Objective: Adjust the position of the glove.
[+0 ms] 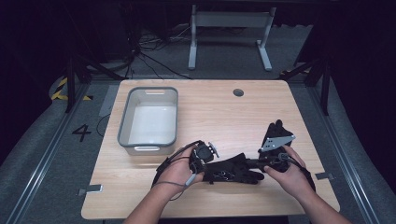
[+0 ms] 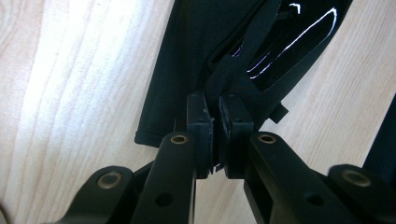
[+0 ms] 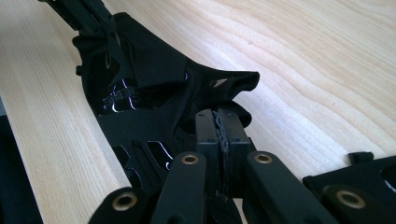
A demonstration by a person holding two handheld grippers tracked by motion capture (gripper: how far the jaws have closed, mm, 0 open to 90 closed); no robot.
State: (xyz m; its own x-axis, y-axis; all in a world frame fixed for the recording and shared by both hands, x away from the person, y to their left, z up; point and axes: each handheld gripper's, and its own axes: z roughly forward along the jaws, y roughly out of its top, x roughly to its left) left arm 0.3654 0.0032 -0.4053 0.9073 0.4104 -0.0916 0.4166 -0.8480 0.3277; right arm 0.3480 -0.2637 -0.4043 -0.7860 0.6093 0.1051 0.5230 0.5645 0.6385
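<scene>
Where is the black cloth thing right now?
In the high view the black garment lies on the near part of the wooden table, stretched between the left gripper and right gripper, just right of the grey bin.

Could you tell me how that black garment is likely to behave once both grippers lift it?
The black garment would probably sag between the left gripper and right gripper: its folds look limp. It seems light, thin fabric. Its cut-out openings might snag on the jaws.
</scene>
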